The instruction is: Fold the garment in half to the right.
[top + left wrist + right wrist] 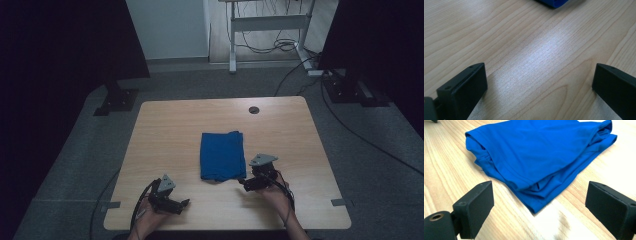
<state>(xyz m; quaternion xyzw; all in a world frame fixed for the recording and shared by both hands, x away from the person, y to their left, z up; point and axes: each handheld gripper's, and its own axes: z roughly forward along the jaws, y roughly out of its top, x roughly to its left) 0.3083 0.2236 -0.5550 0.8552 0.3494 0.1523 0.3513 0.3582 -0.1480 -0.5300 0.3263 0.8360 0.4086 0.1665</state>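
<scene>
A folded blue cloth (222, 155) lies in the middle of the wooden table (165, 130). My right gripper (243, 183) sits just off the cloth's near right corner, pointing left toward it. In the right gripper view its jaws stand wide apart, and the folded blue cloth (536, 157) lies just beyond them, untouched. My left gripper (184, 203) rests near the table's front edge, left of the cloth. Its jaws are spread over bare wood, with a corner of the blue cloth (554, 3) at the top edge of the left gripper view.
A round dark grommet (254, 109) is set in the table near its far edge. Black stands (117, 97) flank the table at the back, and cables (350, 130) run across the grey floor to the right. A white desk frame (270, 25) stands behind.
</scene>
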